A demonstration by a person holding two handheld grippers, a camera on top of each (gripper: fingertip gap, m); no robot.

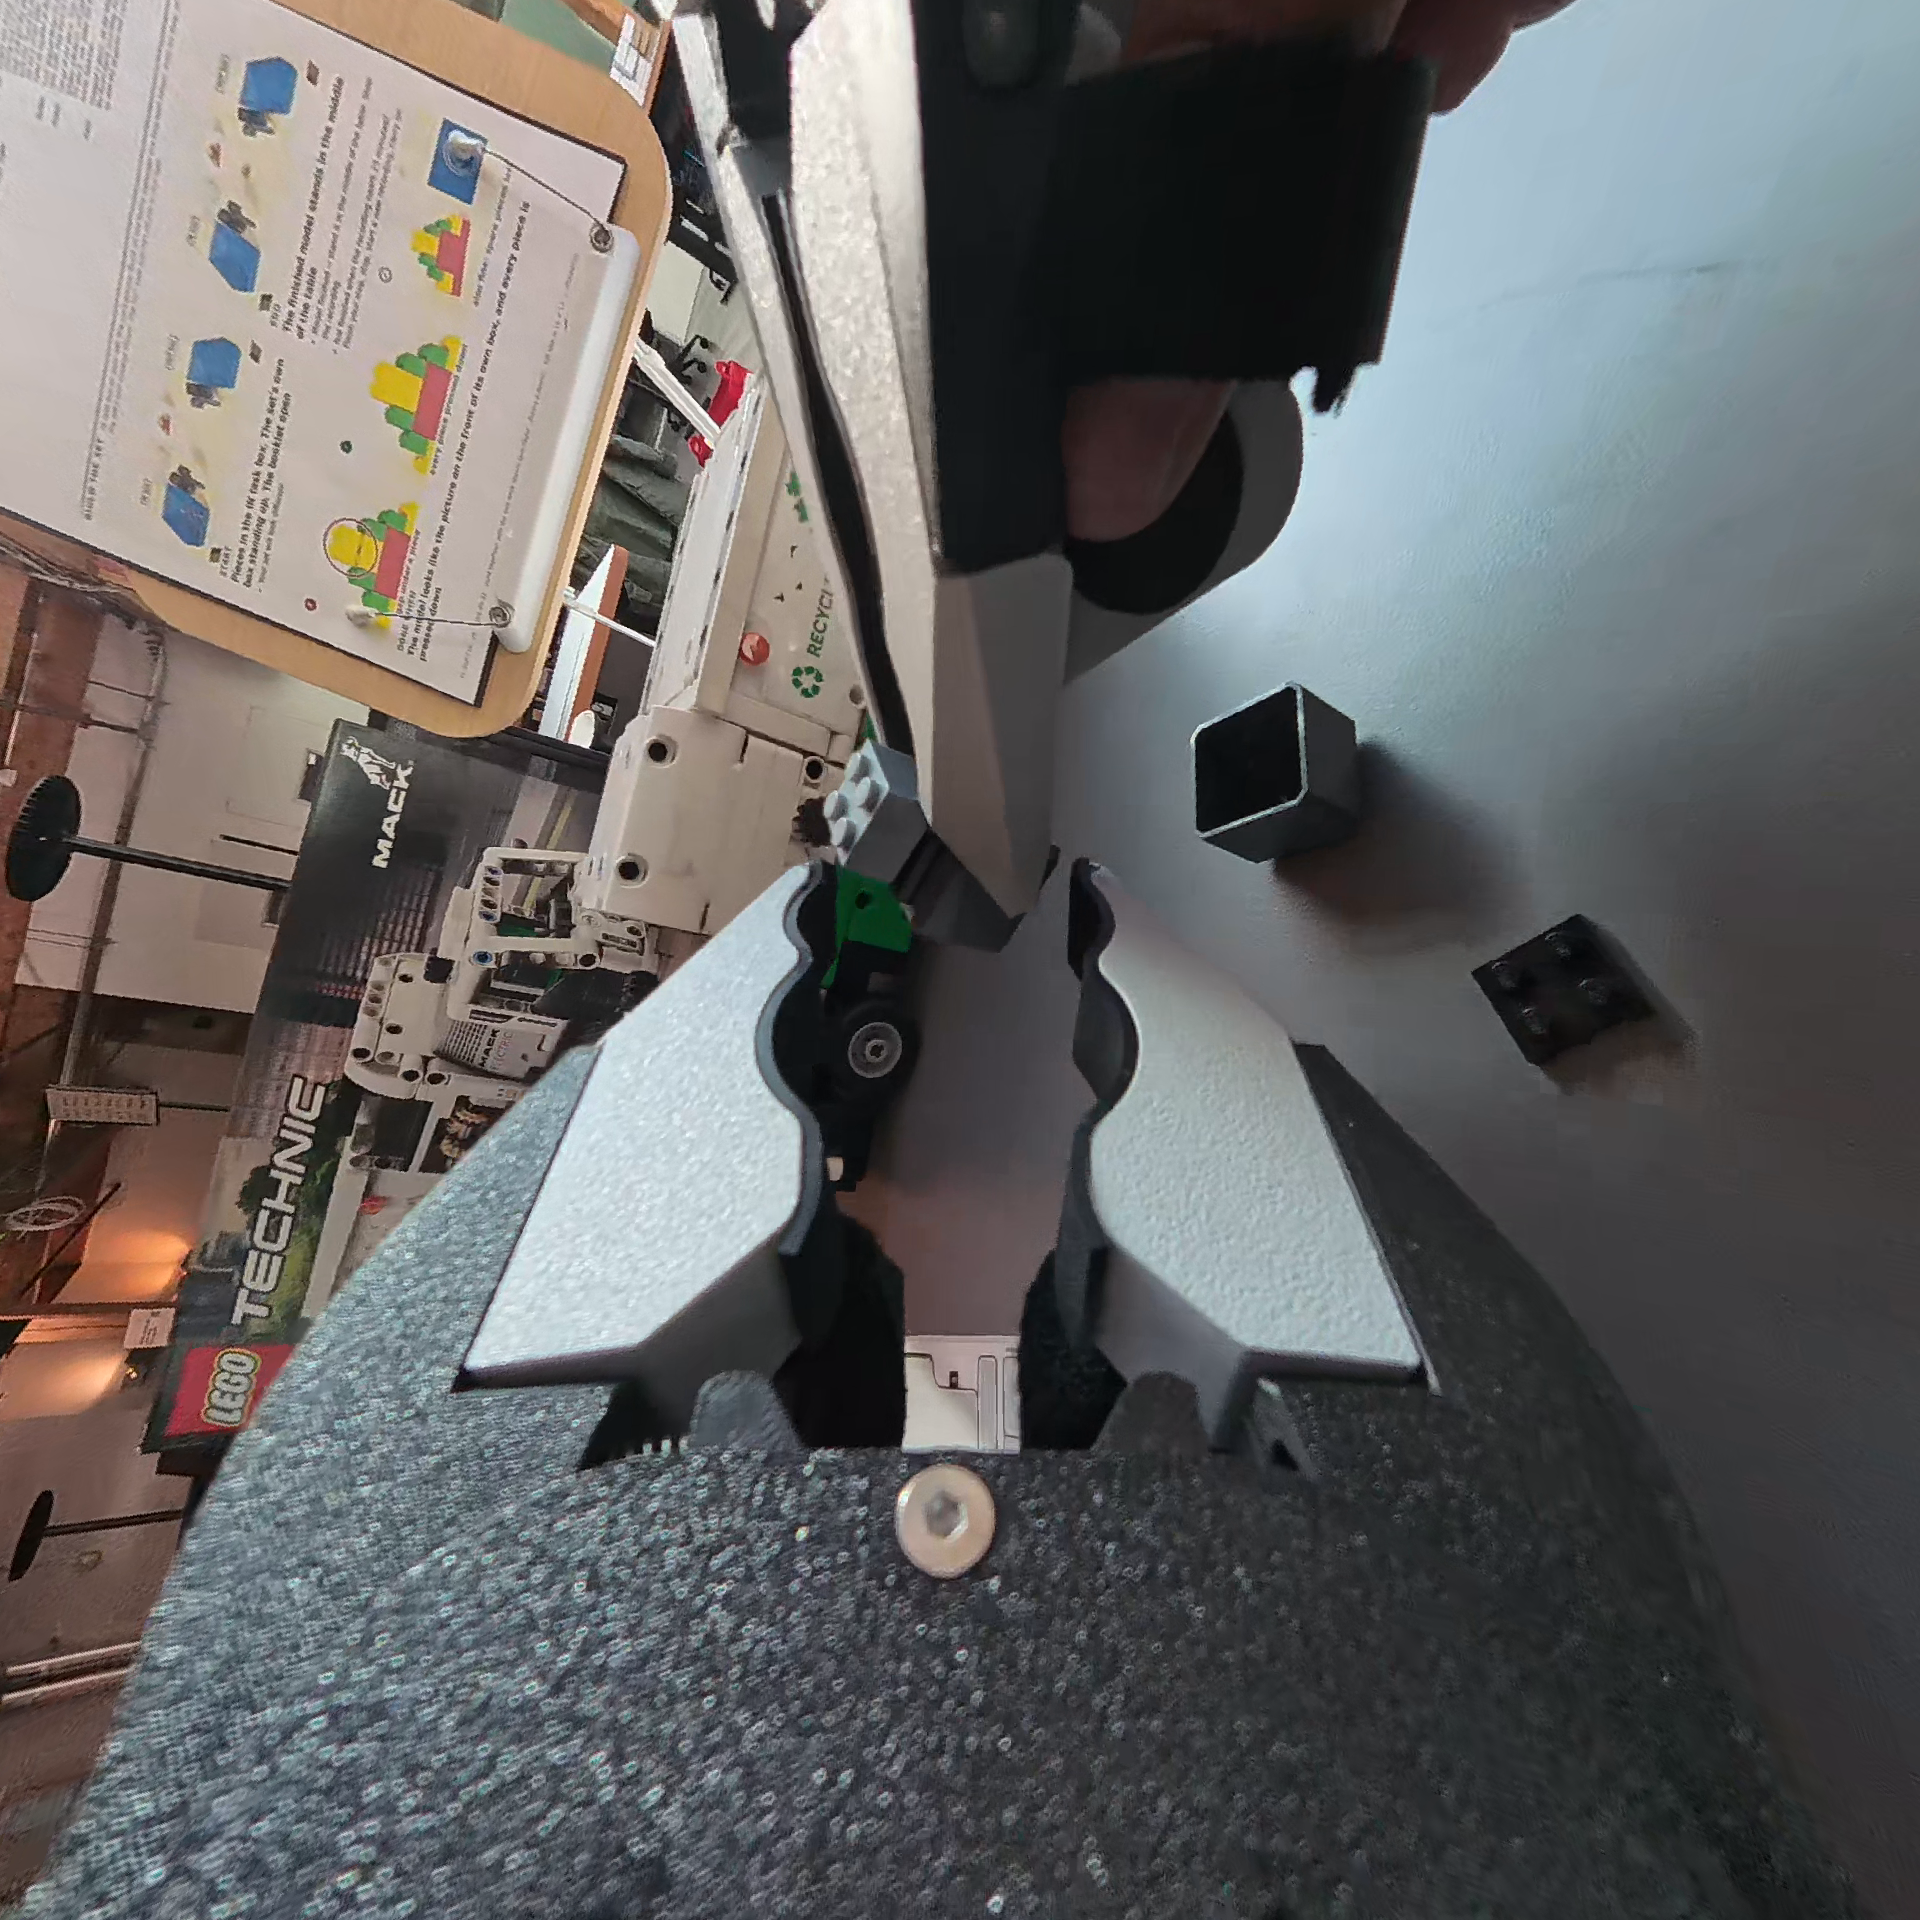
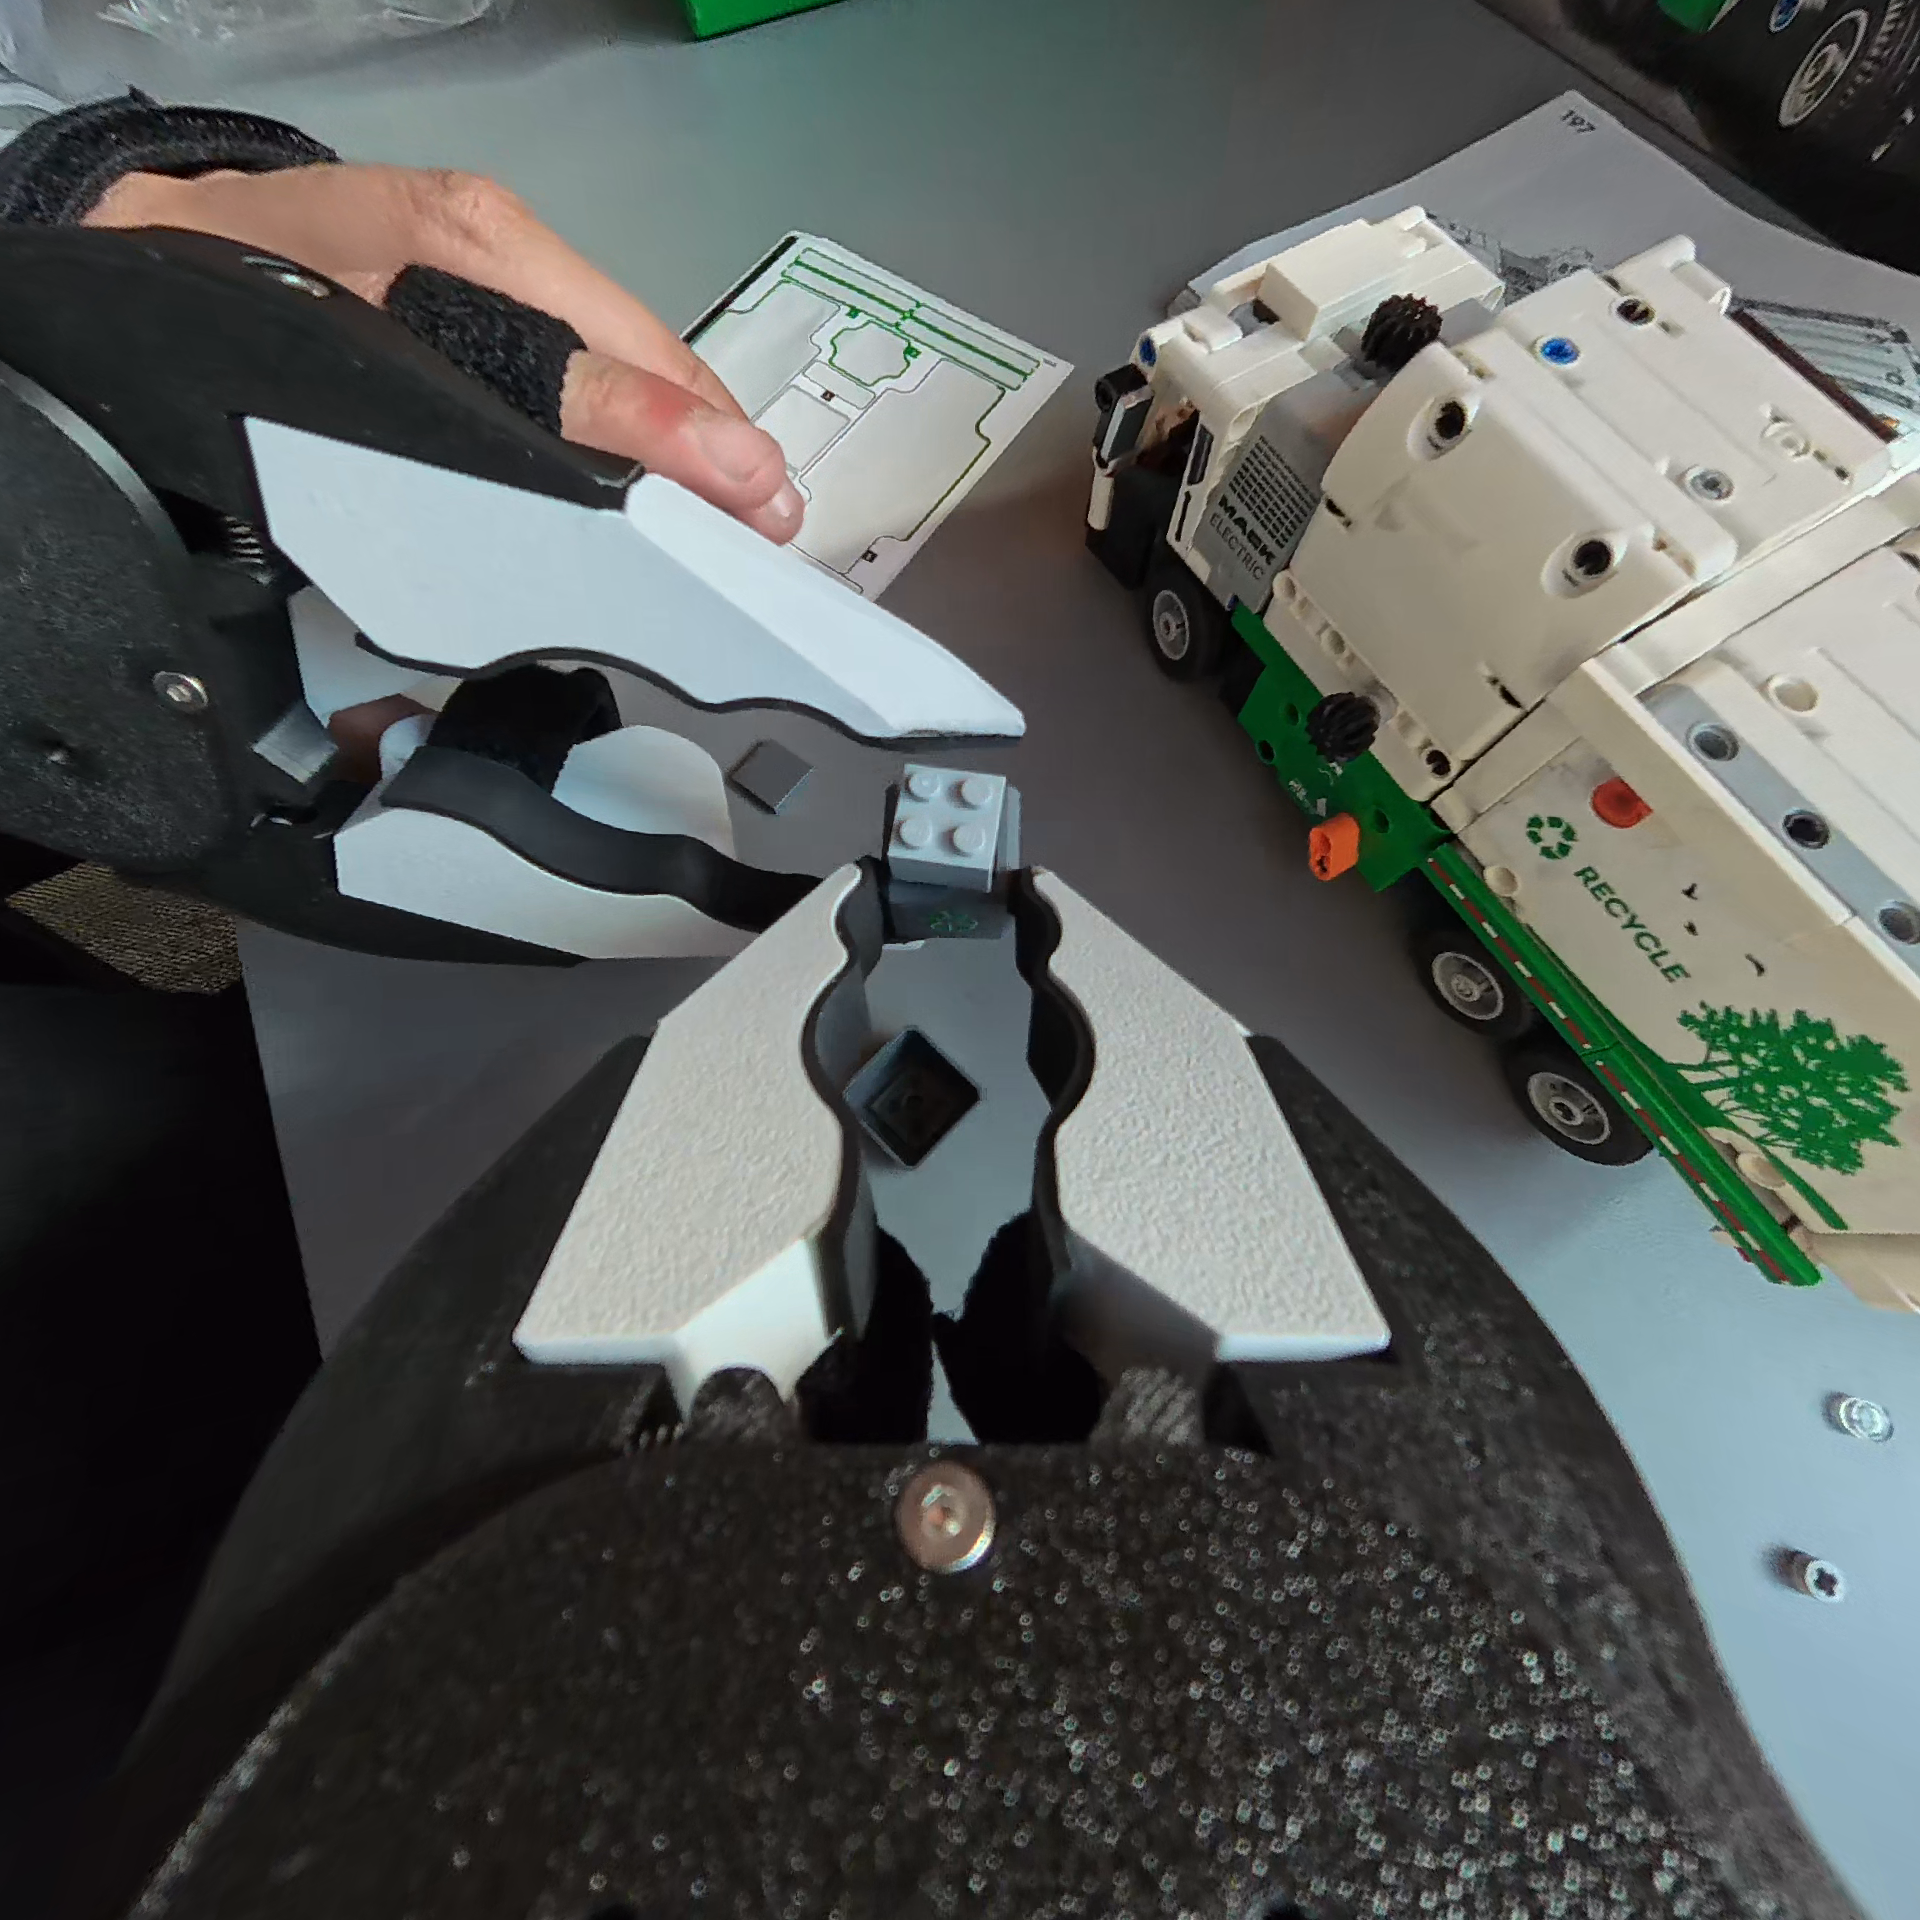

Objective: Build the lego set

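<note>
My right gripper (image 2: 940, 883) pinches a small light-grey studded brick (image 2: 951, 826) above the table, my left gripper (image 2: 904, 821) spread beside it (seemingly empty), while the big white-and-green truck (image 2: 1507, 644) looks nearly complete, loose dark pieces (image 1: 1569, 987) remaining.

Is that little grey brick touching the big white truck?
Apart. The right wrist view shows the grey brick held up in the right gripper, with bare grey table plainly between it and the white truck.
</note>
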